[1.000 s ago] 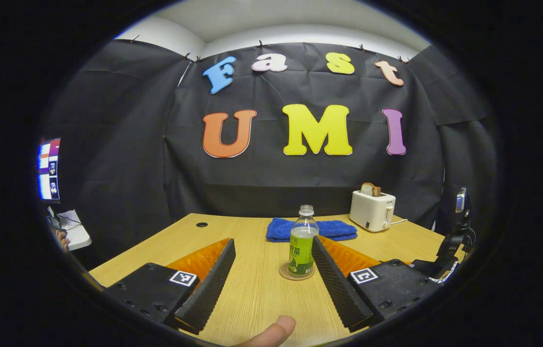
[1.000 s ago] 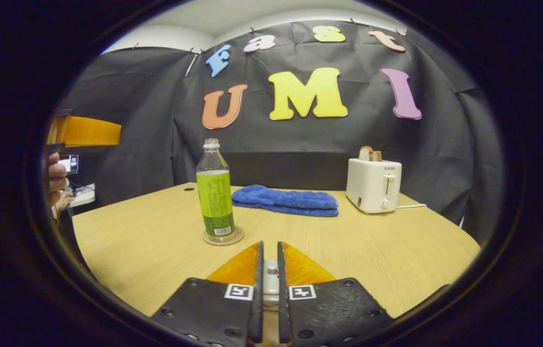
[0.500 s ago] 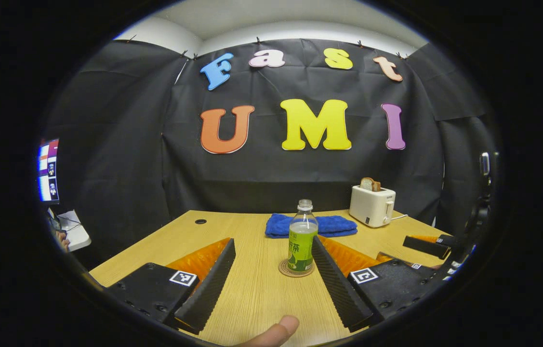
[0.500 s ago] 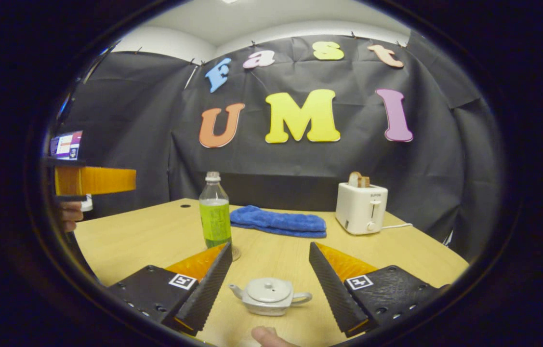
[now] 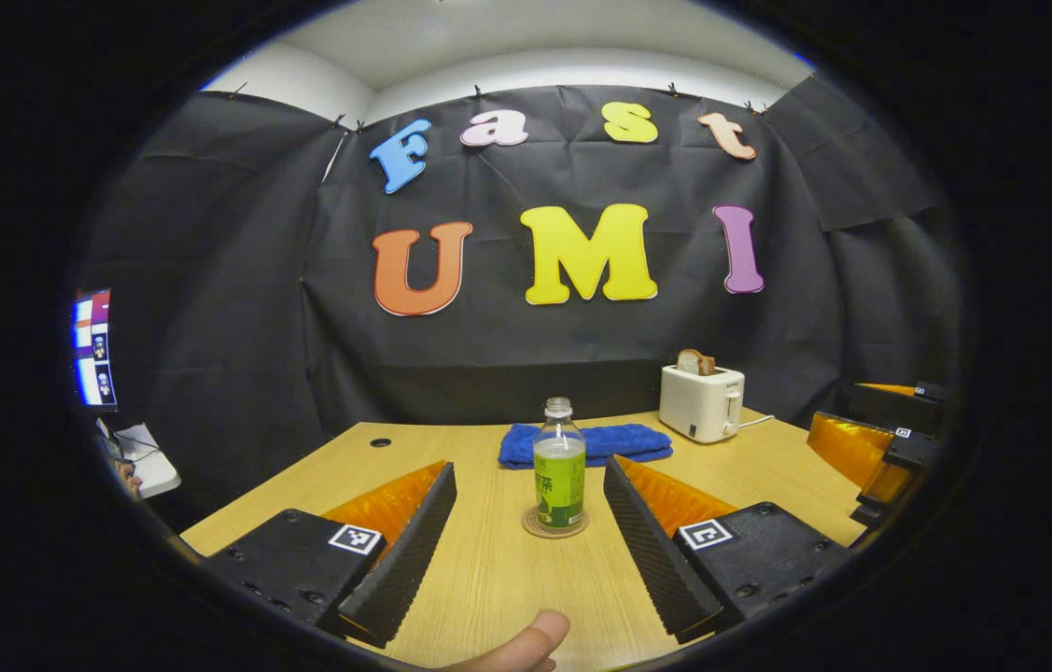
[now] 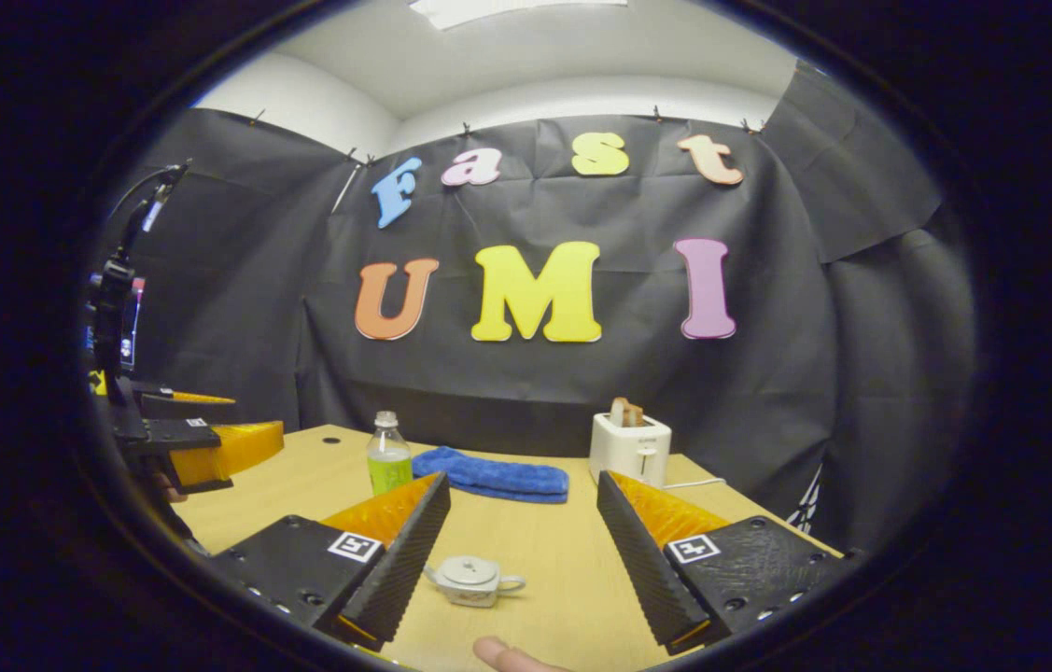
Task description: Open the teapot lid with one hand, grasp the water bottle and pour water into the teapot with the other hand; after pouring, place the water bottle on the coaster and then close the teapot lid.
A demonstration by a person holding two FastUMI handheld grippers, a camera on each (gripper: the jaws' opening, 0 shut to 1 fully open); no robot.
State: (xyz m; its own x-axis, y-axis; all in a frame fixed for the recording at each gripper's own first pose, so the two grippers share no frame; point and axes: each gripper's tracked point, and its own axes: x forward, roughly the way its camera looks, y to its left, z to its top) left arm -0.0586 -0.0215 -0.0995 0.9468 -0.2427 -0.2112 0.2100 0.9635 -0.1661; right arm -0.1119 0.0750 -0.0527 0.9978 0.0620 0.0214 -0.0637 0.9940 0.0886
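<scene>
Silver teapot (image 6: 472, 580) sits between spread jaws.

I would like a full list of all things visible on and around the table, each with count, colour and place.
water bottle: one, clear with green label, on the coaster at table centre
coaster: one, brown, under the bottle
teapot: one, silver-grey, lid on, near table edge
towel: one, blue, folded, behind the bottle
toaster: one, white, bread in it, back right
table: one, light wood
monitor: one, lit, far left
left tool: open
right tool: open
fingertip: one, bottom edge
</scene>
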